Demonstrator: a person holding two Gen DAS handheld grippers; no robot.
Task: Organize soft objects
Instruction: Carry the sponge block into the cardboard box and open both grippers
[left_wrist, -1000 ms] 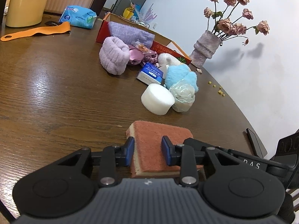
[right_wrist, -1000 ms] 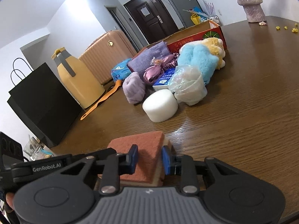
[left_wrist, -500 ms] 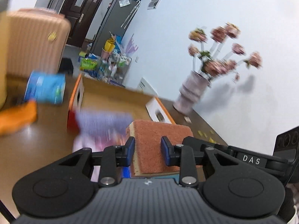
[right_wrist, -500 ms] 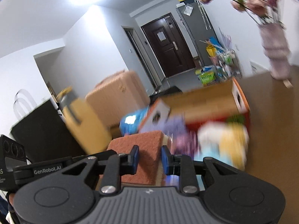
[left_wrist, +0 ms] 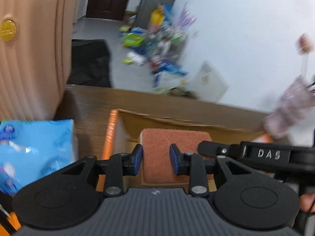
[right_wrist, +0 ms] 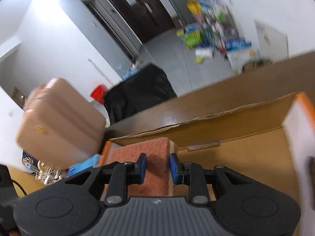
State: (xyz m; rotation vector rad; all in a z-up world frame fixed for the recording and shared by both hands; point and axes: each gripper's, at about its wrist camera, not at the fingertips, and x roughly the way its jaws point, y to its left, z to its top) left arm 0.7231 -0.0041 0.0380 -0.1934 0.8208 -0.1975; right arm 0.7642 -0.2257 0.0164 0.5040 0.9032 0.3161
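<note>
I have the rust-red scouring sponge with its yellow foam base (left_wrist: 157,153) pinched between both tools: my left gripper (left_wrist: 156,159) and right gripper (right_wrist: 157,169) are each narrowly closed on it, holding it above the open orange-edged cardboard box (right_wrist: 246,157) on the brown wooden table (left_wrist: 94,106).

We recorded a dark wood-grain table (left_wrist: 94,106) carrying an open cardboard box (right_wrist: 246,153) with orange-edged flaps, a blue plastic-wrapped pack (left_wrist: 37,147) lying just beside the box's left flap, and a blurred pale-purple vase (left_wrist: 291,108) near the box's far right corner.
</note>
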